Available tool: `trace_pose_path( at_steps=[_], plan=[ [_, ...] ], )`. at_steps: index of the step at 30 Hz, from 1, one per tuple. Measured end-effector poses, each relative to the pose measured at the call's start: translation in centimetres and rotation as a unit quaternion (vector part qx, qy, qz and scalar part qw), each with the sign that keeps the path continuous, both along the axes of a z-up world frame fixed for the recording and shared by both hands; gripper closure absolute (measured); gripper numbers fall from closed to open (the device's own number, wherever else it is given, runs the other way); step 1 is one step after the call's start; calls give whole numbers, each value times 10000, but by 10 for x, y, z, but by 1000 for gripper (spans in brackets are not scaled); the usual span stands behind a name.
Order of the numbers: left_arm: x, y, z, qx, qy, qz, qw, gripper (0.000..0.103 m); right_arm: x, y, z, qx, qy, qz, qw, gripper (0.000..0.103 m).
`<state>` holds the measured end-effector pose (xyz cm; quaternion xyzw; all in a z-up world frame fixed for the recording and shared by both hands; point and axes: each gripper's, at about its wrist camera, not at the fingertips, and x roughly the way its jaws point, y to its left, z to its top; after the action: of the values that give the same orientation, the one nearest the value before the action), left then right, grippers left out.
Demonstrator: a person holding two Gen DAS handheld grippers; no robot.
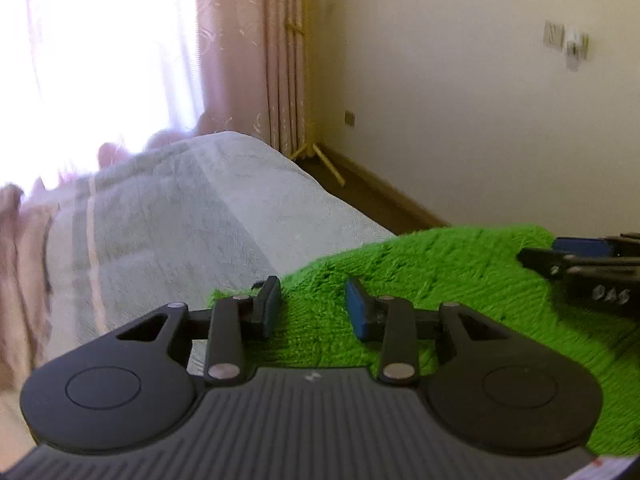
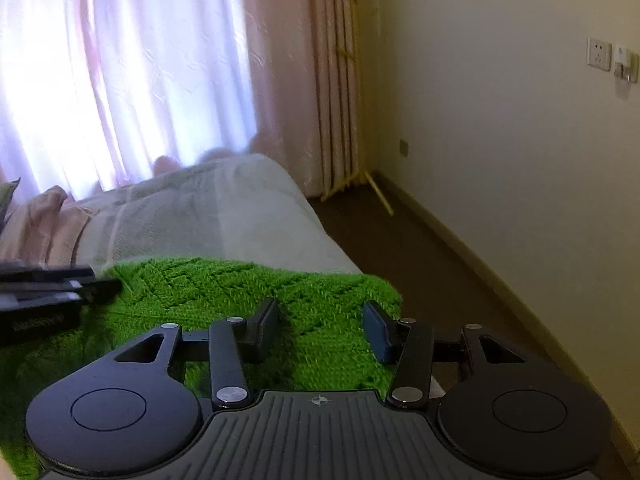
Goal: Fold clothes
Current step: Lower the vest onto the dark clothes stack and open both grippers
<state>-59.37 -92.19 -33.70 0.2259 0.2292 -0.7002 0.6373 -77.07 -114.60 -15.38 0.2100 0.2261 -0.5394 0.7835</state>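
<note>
A bright green knitted garment [image 1: 440, 276] lies on the bed's pale grey cover [image 1: 192, 216], near the bed's right edge. My left gripper [image 1: 314, 308] hovers over the garment's left part, open, its fingers apart with only green knit seen between them. My right gripper [image 2: 320, 330] is open too, over the garment [image 2: 224, 284] close to its right border at the bed's edge. Each gripper shows in the other's view: the right gripper [image 1: 580, 268] at the far right, the left gripper [image 2: 60, 288] at the far left. Neither set of pads presses on the fabric.
Pink bedding [image 2: 44, 220] is bunched at the far left of the bed. Dark brown floor [image 2: 408, 248] runs between the bed and a cream wall [image 2: 500, 140]. Pink curtains [image 2: 160, 80] cover a bright window, with a yellow wooden rack [image 2: 376, 188] in the corner.
</note>
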Motion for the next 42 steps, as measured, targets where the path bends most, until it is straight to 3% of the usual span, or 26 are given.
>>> trace_pose_path(
  at_steps=[2,5,8,13,17,21,29,35,39,42],
  plan=[
    [13,8,-11,-33,308,130,9994,69,1,12,-9,-223,71,137,9996,58],
    [17,9,-11,6,282,136,9995,69,-1,20,-11,-266,108,152,9995,57],
    [13,16,11,55,44,185,9998,68,-17,34,13,-98,-163,178,9997,57],
    [7,49,51,-101,100,214,9997,70,-27,60,41,12,-475,361,9982,57],
    [-10,77,44,66,-243,-80,9997,69,-25,88,33,110,-355,432,9984,57],
    [-14,86,18,328,-397,131,9986,69,-17,102,22,95,-2,556,9984,57],
    [-16,91,41,722,-374,475,9956,67,-3,96,34,307,354,478,9978,56],
    [-21,126,78,750,-350,500,9953,55,-6,120,62,505,181,343,9980,55],
    [-22,173,106,601,-357,450,9965,36,-16,168,87,663,-59,359,9971,43],
    [-20,214,119,597,-397,384,9967,30,-25,216,104,747,-178,278,9967,36]
  ],
)
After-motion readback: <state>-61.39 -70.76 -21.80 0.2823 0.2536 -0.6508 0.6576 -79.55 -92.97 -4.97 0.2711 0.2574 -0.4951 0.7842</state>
